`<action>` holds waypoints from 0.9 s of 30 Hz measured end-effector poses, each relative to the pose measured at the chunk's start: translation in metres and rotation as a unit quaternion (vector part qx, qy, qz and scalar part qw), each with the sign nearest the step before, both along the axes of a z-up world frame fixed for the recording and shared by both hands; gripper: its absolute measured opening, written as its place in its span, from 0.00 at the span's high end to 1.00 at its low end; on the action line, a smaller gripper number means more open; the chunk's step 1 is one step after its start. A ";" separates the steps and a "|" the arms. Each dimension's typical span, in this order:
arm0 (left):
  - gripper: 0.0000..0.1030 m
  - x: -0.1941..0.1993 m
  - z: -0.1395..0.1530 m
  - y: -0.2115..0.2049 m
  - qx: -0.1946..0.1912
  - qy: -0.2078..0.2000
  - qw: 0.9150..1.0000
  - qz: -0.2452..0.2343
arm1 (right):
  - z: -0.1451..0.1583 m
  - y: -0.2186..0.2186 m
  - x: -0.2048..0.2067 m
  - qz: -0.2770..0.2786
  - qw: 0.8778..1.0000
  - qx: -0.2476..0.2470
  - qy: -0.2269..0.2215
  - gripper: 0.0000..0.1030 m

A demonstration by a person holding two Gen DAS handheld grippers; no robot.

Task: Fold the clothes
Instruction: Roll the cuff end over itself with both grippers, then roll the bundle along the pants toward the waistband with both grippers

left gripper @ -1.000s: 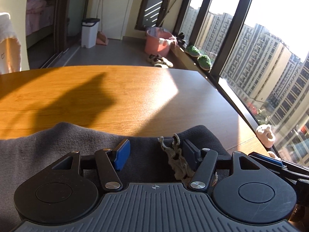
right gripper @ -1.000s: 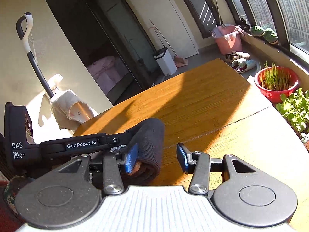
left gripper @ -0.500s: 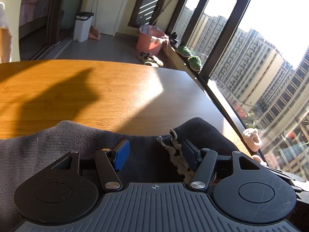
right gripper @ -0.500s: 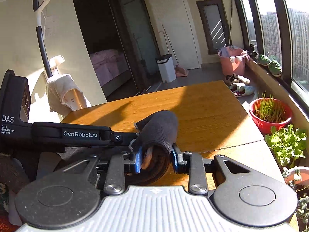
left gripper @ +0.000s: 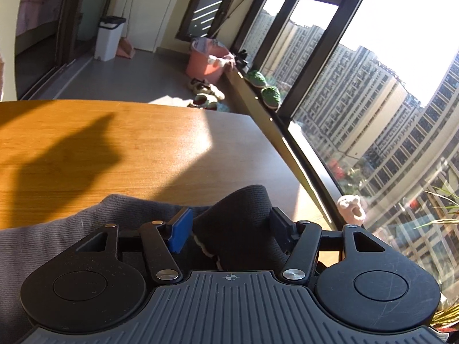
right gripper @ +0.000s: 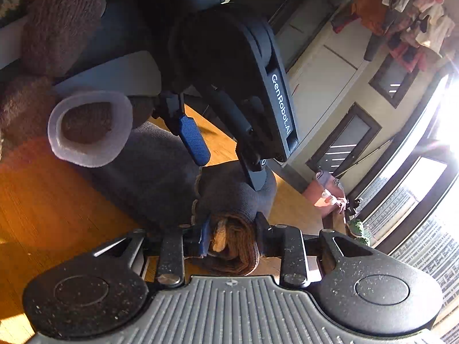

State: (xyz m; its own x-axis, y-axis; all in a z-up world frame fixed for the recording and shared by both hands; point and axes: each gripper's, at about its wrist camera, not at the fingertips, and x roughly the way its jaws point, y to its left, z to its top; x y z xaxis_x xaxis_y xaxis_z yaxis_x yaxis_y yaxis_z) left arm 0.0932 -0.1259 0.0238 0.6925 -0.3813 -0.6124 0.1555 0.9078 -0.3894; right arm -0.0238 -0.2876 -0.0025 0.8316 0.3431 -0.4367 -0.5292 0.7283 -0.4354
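Left side first: the grey knit garment (left gripper: 57,229) lies spread on the wooden bench (left gripper: 143,143), running out to the left of the jaws and passing under them. The left gripper (left gripper: 229,222) has its jaws closing around a dark rolled bundle of the same fabric (left gripper: 238,218); the bundle fills most of the gap. The black pad presses its right side, the blue pad (left gripper: 180,233) sits just beside its left edge, and whether that one touches I cannot tell. Beyond the jaws the bench lies half in sun, half in shadow, and further off stand a white bin (left gripper: 109,38) and a pink tub (left gripper: 205,60) on the floor.

Over to the right wrist view, rolled well over on its side. The right gripper (right gripper: 231,230) has a thick roll of dark and brown cloth (right gripper: 235,246) between its pads, both pads pressing on it, jaws easing open a touch. Just ahead of these jaws the dark bundle (right gripper: 229,192) bulges up, and the left gripper (right gripper: 223,154) reaches down onto it from above, its blue pad clear to see. Left of that, a lavender-rimmed opening in the garment (right gripper: 89,132) faces the camera.
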 end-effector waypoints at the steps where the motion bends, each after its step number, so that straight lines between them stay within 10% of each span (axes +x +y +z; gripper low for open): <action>1: 0.38 0.001 -0.004 0.000 0.000 0.004 1.000 0.002 | 0.006 -0.010 0.004 0.003 0.999 0.041 0.030 0.64; 9: 0.36 0.005 -0.025 0.015 -0.021 0.029 0.999 0.020 | 0.019 -0.079 0.049 -0.047 0.920 0.332 0.202 0.61; 21: 0.38 -0.005 -0.014 0.023 -0.063 0.036 0.997 0.017 | 0.002 -0.084 0.044 -0.072 0.927 0.316 0.188 0.58; 27: 0.42 0.007 -0.030 0.006 -0.095 0.063 0.994 0.000 | 0.000 -0.099 0.045 -0.090 0.910 0.354 0.197 0.41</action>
State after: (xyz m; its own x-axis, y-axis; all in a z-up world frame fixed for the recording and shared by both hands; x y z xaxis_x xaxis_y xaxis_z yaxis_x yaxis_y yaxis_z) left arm 0.1002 -0.1196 -0.0060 0.6154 -0.4979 -0.6111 0.0945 0.8163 -0.5699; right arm 0.0208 -0.3863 -0.0026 0.7283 0.5290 -0.4357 -0.3875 0.8422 0.3749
